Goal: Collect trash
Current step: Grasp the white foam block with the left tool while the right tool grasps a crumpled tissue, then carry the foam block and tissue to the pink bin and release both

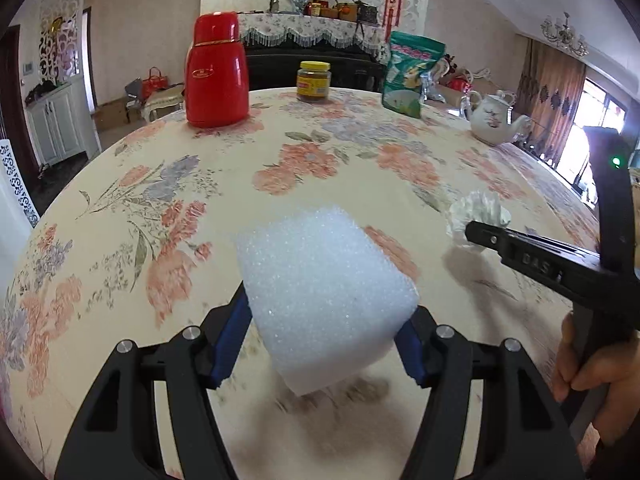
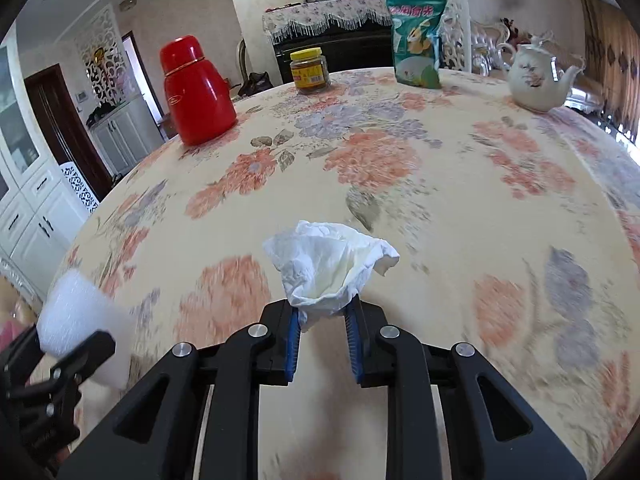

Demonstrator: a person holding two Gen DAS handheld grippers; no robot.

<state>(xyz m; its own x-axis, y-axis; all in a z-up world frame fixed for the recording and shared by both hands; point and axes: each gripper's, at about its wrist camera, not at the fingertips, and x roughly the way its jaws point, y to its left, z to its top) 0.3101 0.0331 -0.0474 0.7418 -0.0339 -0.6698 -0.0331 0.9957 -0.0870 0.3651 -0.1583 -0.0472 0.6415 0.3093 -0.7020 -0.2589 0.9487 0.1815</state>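
My left gripper [image 1: 326,316] is shut on a white foam block [image 1: 320,280] and holds it above the floral tablecloth [image 1: 200,184]. The block also shows at the lower left of the right wrist view [image 2: 80,312]. My right gripper [image 2: 323,312] is shut on a crumpled white tissue [image 2: 328,264], lifted a little over the table. The tissue also shows in the left wrist view [image 1: 478,210], at the tip of the right gripper [image 1: 476,234], to the right of the foam block.
At the far side of the table stand a red thermos [image 1: 216,76], a yellow-lidded jar [image 1: 314,80], a green snack bag [image 1: 412,74] and a white teapot [image 1: 496,118]. A sideboard [image 1: 312,32] with fringed cloth stands behind. White cabinets [image 2: 36,208] are at the left.
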